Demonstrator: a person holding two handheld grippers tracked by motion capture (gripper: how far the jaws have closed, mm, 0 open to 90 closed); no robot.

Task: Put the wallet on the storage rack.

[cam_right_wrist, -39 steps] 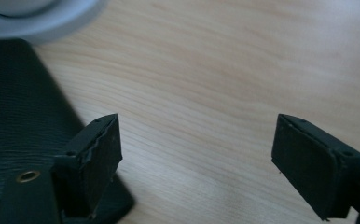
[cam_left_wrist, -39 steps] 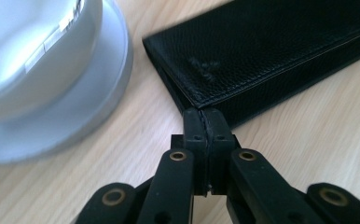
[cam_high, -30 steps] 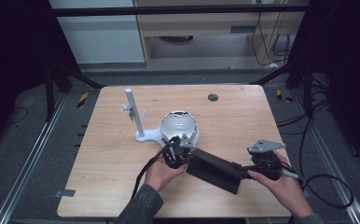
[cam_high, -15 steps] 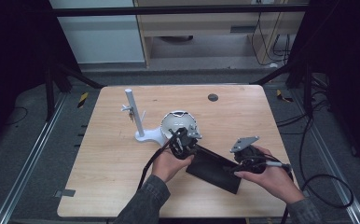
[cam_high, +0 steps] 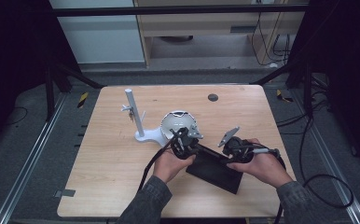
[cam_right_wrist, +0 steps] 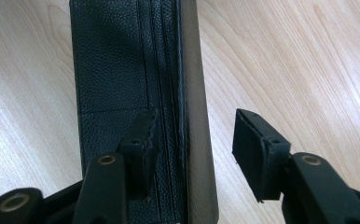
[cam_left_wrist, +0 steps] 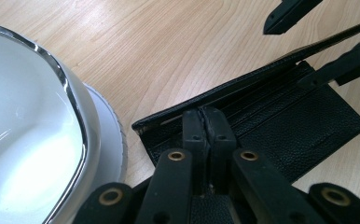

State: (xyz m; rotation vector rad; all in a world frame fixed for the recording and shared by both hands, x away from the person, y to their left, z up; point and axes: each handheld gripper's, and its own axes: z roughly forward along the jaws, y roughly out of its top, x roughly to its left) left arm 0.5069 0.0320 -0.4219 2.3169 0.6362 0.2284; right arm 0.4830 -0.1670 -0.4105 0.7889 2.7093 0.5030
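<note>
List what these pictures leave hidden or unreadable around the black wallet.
- Inside of the black wallet: left gripper view, flap raised only a little, and the left tongs cover the near end.
- Wallet's far end: right gripper view, cut off by the top edge.
- Small items on the white stand: high view, too small.
- White bowl: left gripper view, cropped at the left edge.

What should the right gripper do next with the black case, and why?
Probably finish closing on the case's raised edge. The right gripper straddles that edge, its jaws just closing but not yet pinching, while the left gripper already clamps the other end.
</note>
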